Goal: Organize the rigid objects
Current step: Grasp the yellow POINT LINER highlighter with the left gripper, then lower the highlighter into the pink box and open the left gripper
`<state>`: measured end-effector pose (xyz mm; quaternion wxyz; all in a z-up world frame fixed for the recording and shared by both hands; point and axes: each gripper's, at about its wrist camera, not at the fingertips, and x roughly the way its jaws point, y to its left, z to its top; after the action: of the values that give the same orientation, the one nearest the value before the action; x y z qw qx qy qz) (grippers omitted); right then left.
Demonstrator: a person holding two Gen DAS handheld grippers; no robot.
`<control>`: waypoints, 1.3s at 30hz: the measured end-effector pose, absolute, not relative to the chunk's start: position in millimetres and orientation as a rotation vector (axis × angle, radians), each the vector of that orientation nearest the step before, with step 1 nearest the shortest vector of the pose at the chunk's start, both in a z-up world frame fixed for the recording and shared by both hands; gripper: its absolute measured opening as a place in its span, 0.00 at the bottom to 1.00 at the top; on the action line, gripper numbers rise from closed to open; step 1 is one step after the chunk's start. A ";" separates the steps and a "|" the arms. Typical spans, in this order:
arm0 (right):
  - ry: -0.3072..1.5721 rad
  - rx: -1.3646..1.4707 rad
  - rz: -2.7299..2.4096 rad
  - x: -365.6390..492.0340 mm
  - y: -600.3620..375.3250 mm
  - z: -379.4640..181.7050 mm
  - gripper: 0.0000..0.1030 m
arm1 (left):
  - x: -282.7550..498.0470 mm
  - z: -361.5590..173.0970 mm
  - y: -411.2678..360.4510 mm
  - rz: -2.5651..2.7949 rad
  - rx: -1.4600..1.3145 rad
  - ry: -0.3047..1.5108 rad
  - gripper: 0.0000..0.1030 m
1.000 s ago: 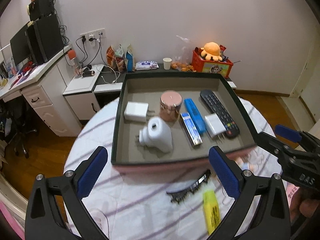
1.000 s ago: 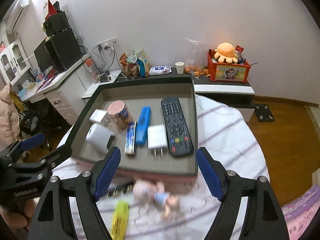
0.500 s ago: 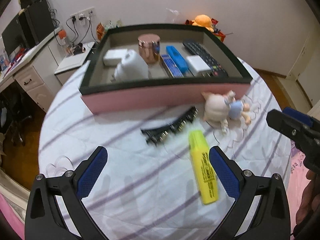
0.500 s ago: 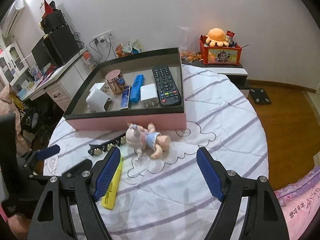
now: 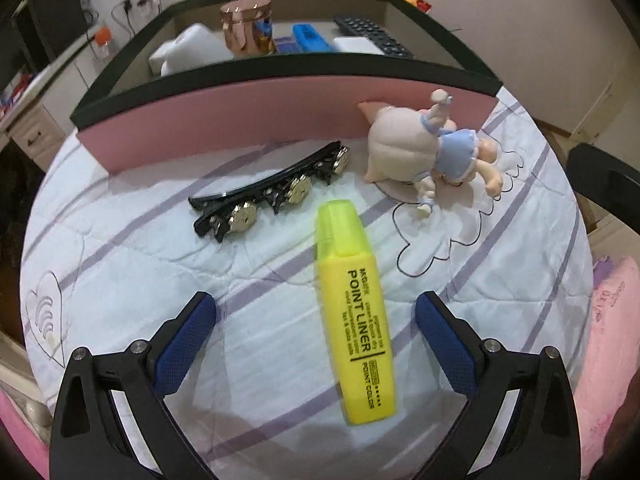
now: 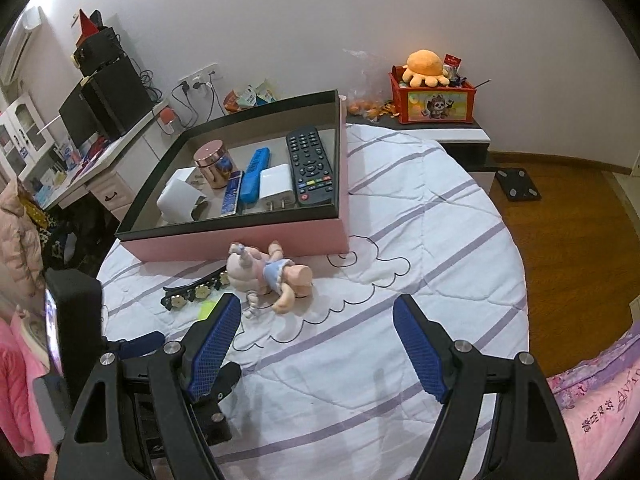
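Tools first: the left tool [image 5: 316,316] stands wide open, with nothing held, its two blue textured pads [image 5: 188,340] hovering on either side of the flat yellow plastic highlighter pen [image 5: 352,316]. The pads are clear of the pen. The right tool [image 6: 316,332] is also wide open and empty, above a bare part of the round surface [image 6: 420,240], which is covered with a white quilted cloth with purple stripes.

The highlighter lies flat on the cloth with its translucent cap toward the box and black print along its body. Just beside the cap lies a long black plastic hair clip with three round golden studs [image 5: 272,196], slightly curved and set at a slant. Near it, on the other side, lies a small hard doll with pale hair and a light blue dress [image 5: 428,152]; its head seems to touch the box wall, but the view is too distorted there to be sure.

The shallow rectangular box with pink outer walls and a black rim [image 6: 248,244] rests on the surface behind these three things. Inside it lie a black remote control [image 6: 310,164], a white charger block [image 6: 276,184], a blue oblong case [image 6: 254,174], a shiny rose-gold cylindrical jar [image 6: 212,162] and a white rounded plug adapter [image 6: 178,200].
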<state>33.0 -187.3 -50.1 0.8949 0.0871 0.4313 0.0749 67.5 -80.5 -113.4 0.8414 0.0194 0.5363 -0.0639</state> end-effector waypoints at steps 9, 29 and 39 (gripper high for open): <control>0.899 0.188 0.170 38.3 -185.4 -52.0 0.78 | 63.8 -100.3 -78.3 -0.139 0.074 1.104 0.39; 0.891 0.182 0.172 38.5 -179.9 -45.6 0.77 | 59.9 -69.3 -42.1 -0.168 0.035 1.060 0.26; 0.866 0.182 0.179 49.1 -176.1 -34.2 0.78 | 106.1 -8.9 -19.2 -0.135 0.024 0.943 0.26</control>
<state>49.1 -176.1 -34.2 0.8999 0.0880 0.4182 0.0866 106.1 -19.2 -8.9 0.8885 0.0116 0.4540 -0.0651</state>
